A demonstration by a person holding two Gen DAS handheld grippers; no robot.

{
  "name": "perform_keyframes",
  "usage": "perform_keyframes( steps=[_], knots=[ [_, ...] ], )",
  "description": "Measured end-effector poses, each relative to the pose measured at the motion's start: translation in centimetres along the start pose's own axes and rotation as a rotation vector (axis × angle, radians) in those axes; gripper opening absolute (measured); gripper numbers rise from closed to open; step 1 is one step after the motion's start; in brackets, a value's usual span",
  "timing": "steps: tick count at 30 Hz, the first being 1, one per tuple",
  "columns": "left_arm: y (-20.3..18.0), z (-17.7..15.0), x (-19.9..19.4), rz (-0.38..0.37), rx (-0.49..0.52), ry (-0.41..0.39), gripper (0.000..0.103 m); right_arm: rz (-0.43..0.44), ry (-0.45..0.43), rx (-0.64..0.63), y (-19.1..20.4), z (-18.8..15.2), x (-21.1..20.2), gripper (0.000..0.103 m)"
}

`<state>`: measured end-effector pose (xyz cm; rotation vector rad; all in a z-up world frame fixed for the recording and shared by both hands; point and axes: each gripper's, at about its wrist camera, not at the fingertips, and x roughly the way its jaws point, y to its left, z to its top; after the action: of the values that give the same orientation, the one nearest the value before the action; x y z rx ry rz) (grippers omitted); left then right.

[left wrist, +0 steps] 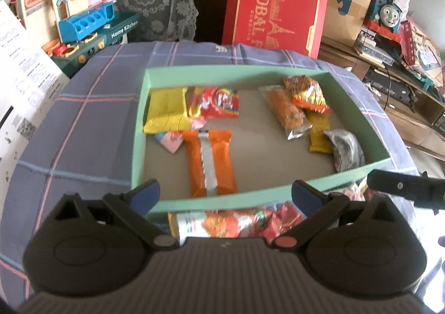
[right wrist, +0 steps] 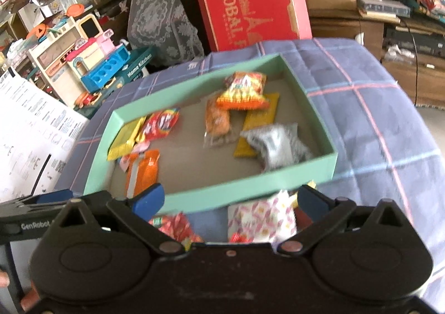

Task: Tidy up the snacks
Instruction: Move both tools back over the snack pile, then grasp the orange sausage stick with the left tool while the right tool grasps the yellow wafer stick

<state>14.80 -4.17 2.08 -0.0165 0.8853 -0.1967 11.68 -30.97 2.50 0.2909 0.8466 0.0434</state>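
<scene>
1. The left gripper [left wrist: 225, 193] is seen with its blue-tipped fingers spread wide; nothing is held between them, and they are poised above the near wall of the shallow mint-green cardboard box [left wrist: 140, 130].
2. The right gripper [right wrist: 230, 200] is likewise spread wide and empty, its fingers hanging over the loose packets in front of the box; contact with them cannot be told.
3. The box is set on a blue checked cloth [left wrist: 83, 125] with pink lines.
4. On the box's left side a yellow ridged packet [left wrist: 166, 108], a red rainbow-printed sweet bag [left wrist: 216, 102], a small pink wrapper [left wrist: 170, 140] and an orange packet with a silver seam [left wrist: 209, 161] are laid.
5. On its right side an orange-and-yellow crisp bag [left wrist: 307, 91], a clear packet of orange-brown snack [left wrist: 286, 113], a mustard-yellow bar [left wrist: 318, 134] and a grey foil packet [left wrist: 346, 148] are piled, overlapping.
6. Outside the near wall, a white pouch with pink and yellow print [right wrist: 262, 219] and a red-orange wrapped snack [right wrist: 175, 226] are left on the cloth.
</scene>
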Motion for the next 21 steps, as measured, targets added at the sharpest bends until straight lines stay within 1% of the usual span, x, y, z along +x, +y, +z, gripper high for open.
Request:
perform_keyframes(
  steps=[7, 11, 16, 21],
  knots=[
    [1.5, -2.4, 0.7, 0.022, -0.02, 0.044, 0.103, 0.022, 0.071, 0.007, 0.5, -3.6, 0.8, 0.103],
    [2.4, -3.6, 1.3, 0.032, -0.042, 0.074, 0.103, 0.035, 0.095, 0.033, 0.1, -4.9, 0.8, 0.103],
    [3.5, -4.6, 2.1, 0.054, -0.079, 0.09, 0.103, 0.036, 0.099, 0.076, -0.8, -6.3, 0.3, 0.103],
    [4.5, -5.0, 2.6, 0.081, -0.118, 0.081, 0.102, 0.005, 0.082, 0.049, -1.0, -7.4, 0.0, 0.103]
  ],
)
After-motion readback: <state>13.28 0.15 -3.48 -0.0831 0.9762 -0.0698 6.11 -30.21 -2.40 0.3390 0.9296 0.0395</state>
